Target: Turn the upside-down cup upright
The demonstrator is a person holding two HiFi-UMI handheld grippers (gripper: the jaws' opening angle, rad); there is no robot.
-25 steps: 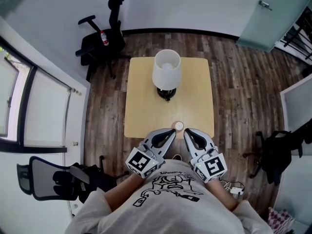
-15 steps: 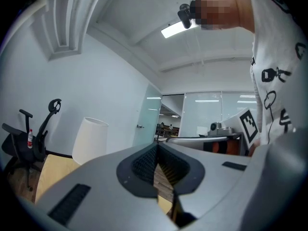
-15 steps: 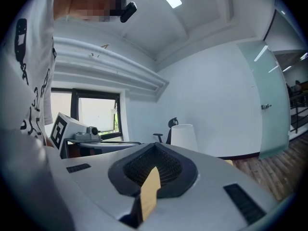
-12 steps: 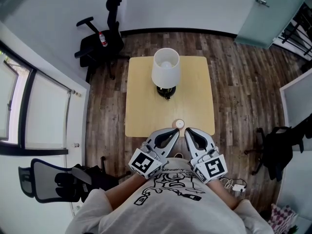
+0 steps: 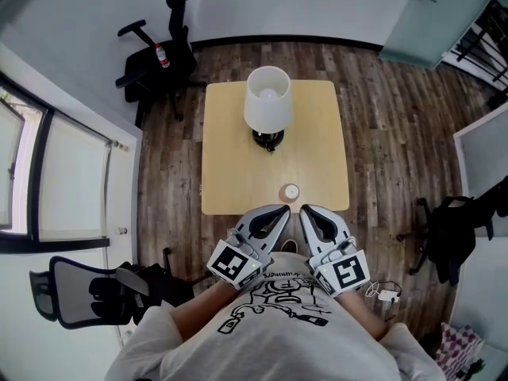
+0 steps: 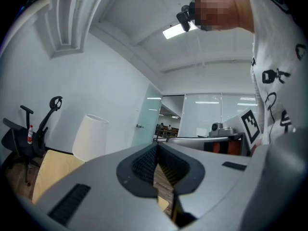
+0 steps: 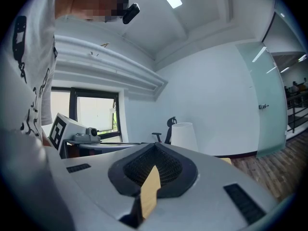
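A small orange cup (image 5: 290, 192) stands near the front edge of the light wooden table (image 5: 238, 165), its pale round end facing up. My left gripper (image 5: 282, 210) and right gripper (image 5: 304, 210) sit side by side just short of that edge, both shut and empty, a little nearer to me than the cup. In the left gripper view the gripper (image 6: 156, 147) has its jaws together, with the lamp (image 6: 90, 137) beyond. The right gripper (image 7: 155, 147) is likewise shut in its own view, where the cup is hidden.
A table lamp with a white shade (image 5: 267, 101) and dark base stands at the table's far middle. A black office chair (image 5: 155, 60) is beyond the table's far left corner, another chair (image 5: 91, 292) at my left, a dark bag (image 5: 452, 232) at the right on wood flooring.
The head view has shifted so the table and cup sit slightly farther from the grippers. Both grippers stay shut and side by side.
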